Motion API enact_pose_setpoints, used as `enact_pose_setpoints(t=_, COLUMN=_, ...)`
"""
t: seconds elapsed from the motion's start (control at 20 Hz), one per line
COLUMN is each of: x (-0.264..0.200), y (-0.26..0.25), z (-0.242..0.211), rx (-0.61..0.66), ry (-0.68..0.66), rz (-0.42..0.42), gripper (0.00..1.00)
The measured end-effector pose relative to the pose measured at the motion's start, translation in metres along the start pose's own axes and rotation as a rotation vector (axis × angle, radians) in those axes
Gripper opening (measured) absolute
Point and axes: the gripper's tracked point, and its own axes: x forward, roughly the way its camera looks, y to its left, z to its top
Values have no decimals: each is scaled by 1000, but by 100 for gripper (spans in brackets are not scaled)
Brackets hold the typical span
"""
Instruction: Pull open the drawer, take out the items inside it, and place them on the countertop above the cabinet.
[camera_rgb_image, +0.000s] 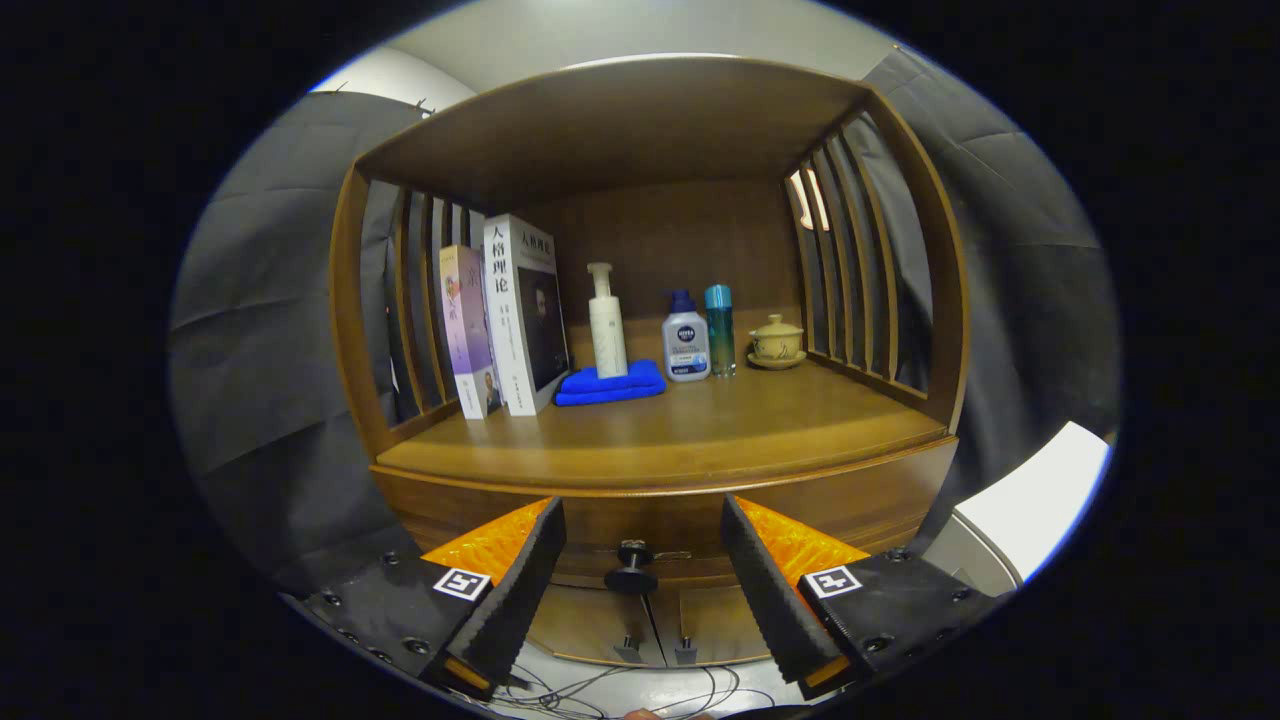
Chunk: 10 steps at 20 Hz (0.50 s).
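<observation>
Gripper view. Your claw is spread wide, released, with nothing between its fingers. The drawer knob sits in the gap between the two fingers, a little nearer your left one than your right, and it lies ahead of the fingertips, not yet touched by either. Take that knob as the landmark.

The drawer front runs side to side behind the knob and looks fully closed, flush under the lip of the surface. The knob's stem points straight out toward you, so the pull axis runs back along the fingers.

Above the knob, on the surface: two books standing up and to the left, a blue cloth with a white pump bottle on it almost directly above, then a blue-capped bottle, a teal bottle and a lidded cup up and to the right. Below the knob, two small cabinet door handles.

Judgement: task at its first step. The drawer's contents are hidden. Advance straight, shift slightly left to centre the knob, then close.
</observation>
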Motion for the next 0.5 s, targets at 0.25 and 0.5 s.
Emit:
enact_pose_setpoints(t=0.25, x=23, y=1, z=-31, rx=-21, ry=63, rz=-9, gripper=98)
enact_pose_setpoints(t=0.5, x=34, y=1, z=-55, rx=-36, ry=97, rz=-22, gripper=98)
